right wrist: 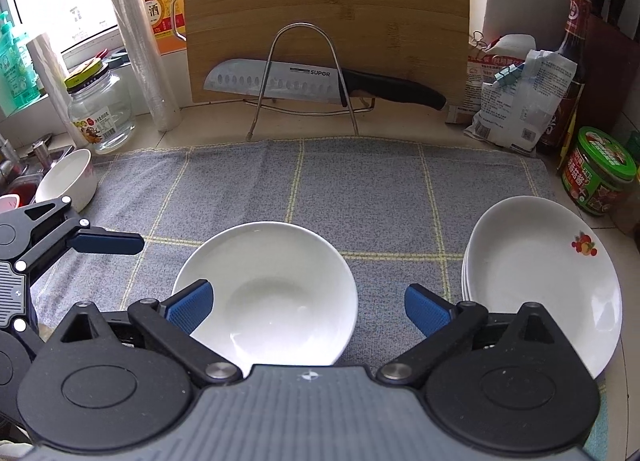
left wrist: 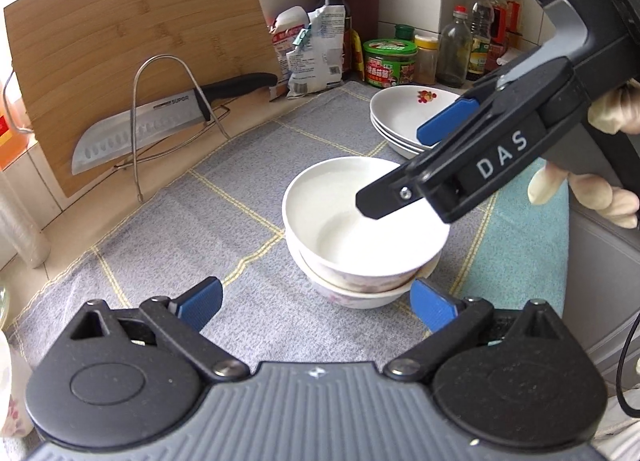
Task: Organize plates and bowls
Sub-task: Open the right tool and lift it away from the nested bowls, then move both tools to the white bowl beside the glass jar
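White glossy bowls, nested.

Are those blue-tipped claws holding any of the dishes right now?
No. The left gripper and right gripper are both open and hold nothing; the stacked white ceramic bowls sit free on the grey checked cloth.

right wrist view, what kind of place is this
Most likely a home kitchen counter. A bamboo cutting board leans on the wall with a knife on a wire stand, sauce bottles and jars crowd the corner, and stacked plates sit on a grey cloth.
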{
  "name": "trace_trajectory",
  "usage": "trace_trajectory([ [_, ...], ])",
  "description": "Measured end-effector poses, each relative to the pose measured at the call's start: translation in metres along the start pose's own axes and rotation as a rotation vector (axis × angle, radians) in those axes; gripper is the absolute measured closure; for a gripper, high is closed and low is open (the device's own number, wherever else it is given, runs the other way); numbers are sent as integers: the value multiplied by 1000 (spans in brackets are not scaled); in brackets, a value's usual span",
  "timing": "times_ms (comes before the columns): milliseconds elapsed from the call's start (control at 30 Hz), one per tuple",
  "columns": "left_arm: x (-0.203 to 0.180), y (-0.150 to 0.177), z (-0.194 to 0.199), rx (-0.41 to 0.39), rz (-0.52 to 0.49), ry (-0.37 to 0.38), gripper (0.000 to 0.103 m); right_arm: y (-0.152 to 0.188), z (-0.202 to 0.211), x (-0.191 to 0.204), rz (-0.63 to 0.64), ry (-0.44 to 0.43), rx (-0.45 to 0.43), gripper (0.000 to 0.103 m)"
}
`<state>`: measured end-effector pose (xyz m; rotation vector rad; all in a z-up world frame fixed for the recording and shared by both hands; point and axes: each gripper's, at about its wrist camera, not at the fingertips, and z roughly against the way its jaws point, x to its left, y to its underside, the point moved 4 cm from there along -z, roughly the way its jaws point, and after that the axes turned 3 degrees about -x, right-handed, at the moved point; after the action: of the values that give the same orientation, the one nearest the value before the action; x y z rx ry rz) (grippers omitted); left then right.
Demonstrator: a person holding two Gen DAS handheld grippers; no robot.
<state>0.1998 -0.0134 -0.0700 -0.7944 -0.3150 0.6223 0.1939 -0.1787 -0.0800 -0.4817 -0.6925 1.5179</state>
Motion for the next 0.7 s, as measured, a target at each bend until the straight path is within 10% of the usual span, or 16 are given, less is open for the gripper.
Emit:
trace_trajectory([
  [400, 16, 29, 44, 11, 216, -188, 3, 1, 22, 0, 34, 36, -58, 0],
  [700, 57, 64, 79, -11, 231, -179, 3, -4, 23, 72, 97, 49, -81, 0],
])
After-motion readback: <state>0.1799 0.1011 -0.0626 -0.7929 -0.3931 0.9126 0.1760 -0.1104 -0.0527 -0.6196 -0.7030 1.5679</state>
